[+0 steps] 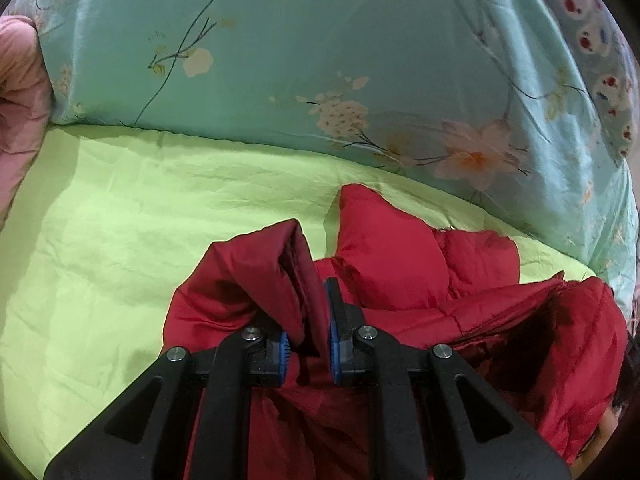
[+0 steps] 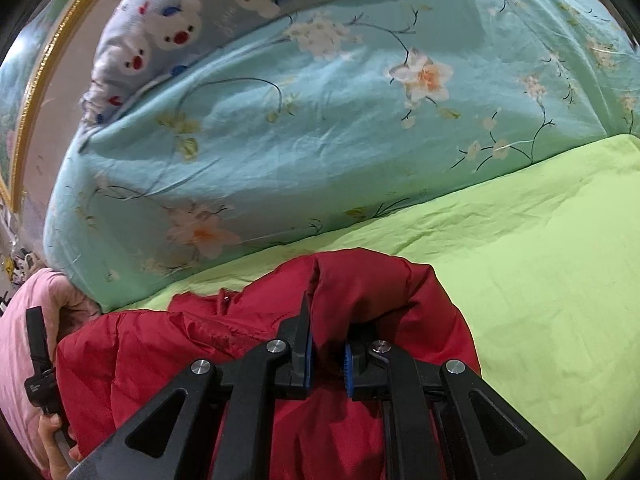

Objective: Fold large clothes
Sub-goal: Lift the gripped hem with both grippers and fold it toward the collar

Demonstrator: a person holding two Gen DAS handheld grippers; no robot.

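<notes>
A red puffer jacket (image 1: 400, 264) lies bunched on a lime-green bed sheet (image 1: 120, 208). My left gripper (image 1: 308, 320) is shut on a raised fold of the jacket, which stands up between its blue pads. In the right wrist view the same jacket (image 2: 160, 352) fills the lower left. My right gripper (image 2: 328, 344) is shut on another raised fold of it, with cloth draped over the right finger. The other gripper's handle (image 2: 40, 364) and a hand show at the left edge.
A turquoise floral quilt (image 1: 320, 40) is piled along the far side of the sheet (image 2: 520, 260). A blue pillow with a white animal print (image 2: 200, 20) lies on top of it. Pink fabric (image 1: 16, 100) sits at the left edge. A gold-framed picture (image 2: 28, 100) hangs on the wall.
</notes>
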